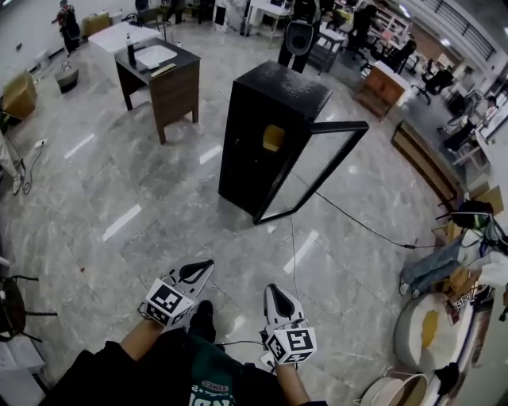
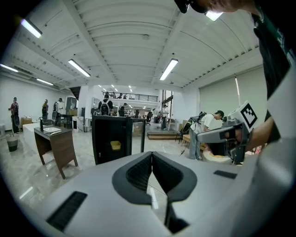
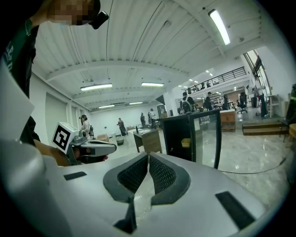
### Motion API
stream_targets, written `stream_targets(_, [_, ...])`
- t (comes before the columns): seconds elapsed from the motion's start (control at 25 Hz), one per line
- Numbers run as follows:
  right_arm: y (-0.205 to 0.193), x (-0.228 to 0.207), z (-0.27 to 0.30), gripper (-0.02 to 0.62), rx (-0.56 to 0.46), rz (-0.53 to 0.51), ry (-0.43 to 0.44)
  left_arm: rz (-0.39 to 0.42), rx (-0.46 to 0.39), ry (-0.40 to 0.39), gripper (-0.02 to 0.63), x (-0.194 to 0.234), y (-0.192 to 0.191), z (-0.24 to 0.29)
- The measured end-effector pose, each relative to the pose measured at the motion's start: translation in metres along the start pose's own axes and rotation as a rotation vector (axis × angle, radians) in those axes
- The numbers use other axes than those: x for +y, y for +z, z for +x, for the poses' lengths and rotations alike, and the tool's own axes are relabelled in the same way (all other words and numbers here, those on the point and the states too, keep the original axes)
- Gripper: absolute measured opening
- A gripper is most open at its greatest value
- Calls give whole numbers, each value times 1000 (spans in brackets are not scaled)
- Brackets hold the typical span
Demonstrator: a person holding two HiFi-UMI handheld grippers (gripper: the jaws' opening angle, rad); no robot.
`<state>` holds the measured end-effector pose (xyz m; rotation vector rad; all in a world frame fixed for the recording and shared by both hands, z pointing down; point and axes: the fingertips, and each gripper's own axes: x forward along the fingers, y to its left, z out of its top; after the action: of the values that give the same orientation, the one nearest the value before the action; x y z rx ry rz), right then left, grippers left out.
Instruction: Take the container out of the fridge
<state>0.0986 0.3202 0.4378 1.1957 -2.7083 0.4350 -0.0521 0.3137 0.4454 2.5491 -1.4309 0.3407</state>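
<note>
Closest in, the left gripper (image 1: 205,266) and right gripper (image 1: 271,291) sit side by side just in front of the person, held low over the shiny marble floor (image 1: 119,198), both pointing toward 12 o'clock. Both are clenched: each one's own view shows the two jaws pressed together at the tips with nothing between them, so neither is holding anything.

Further out, pretty much dead ahead at 12 o'clock, there's the black fridge (image 1: 270,119), well apart from both grippers. Its glass door (image 1: 317,166) is swung wide open, sticking out toward 2 o'clock. The yellow container (image 1: 274,137) sits inside the fridge on a shelf, roughly halfway up, and nothing is touching it. A thin black cable (image 1: 365,226) runs across the floor from the foot of the fridge off toward 3 o'clock.

Past that, around 11 o'clock, is a dark wooden desk (image 1: 159,75) with a dark bottle (image 1: 130,51) and some papers on top. Way at the back, from 10 to 2 o'clock, it's more desks and a few people (image 1: 67,24) standing about. Too small to say much more about them.
</note>
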Motion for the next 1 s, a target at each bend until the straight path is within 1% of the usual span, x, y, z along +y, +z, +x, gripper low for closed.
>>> stream_targets(0.28, [17,-14,45,35,0,1,-36,11,2,-44,12,42,13,33])
stream_targets(0.52, [25,-24,75,35,-11,11,-66,17,9,-72,12,69,12,51])
stream_targets(0.8, [31,-35,93,35,-9,25,-80,5,14,-104,12,81,16,76])
stream_targets(1.0, [34,-56,112,35,-8,35,-80,-4,17,-116,14,92,20,106])
